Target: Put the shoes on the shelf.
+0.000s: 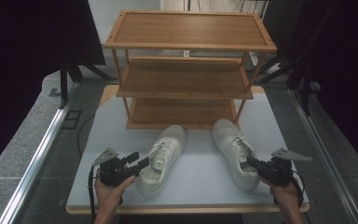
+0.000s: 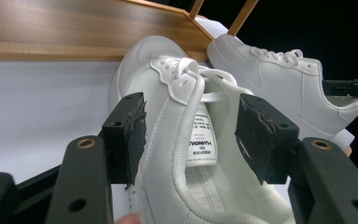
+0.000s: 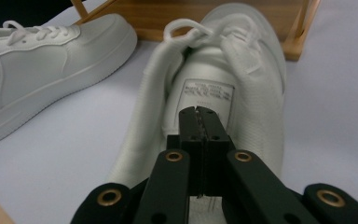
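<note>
Nearest the person, on the pale grey tabletop [image 1: 200,186], the left gripper [image 2: 191,135] is spread wide around the collar of the left white lace-up sneaker [image 1: 162,158], one pad outside, one inside the opening. The right gripper [image 3: 199,122], jaws pressed together with nothing between them, points into the heel opening of the right white lace-up sneaker [image 1: 235,151]. Behind both shoes stands a three-tier bamboo shoe rack [image 1: 186,74].

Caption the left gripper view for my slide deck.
Open left tool straddling the collar of a white sneaker, its pair beside a wooden shoe rack.
</note>
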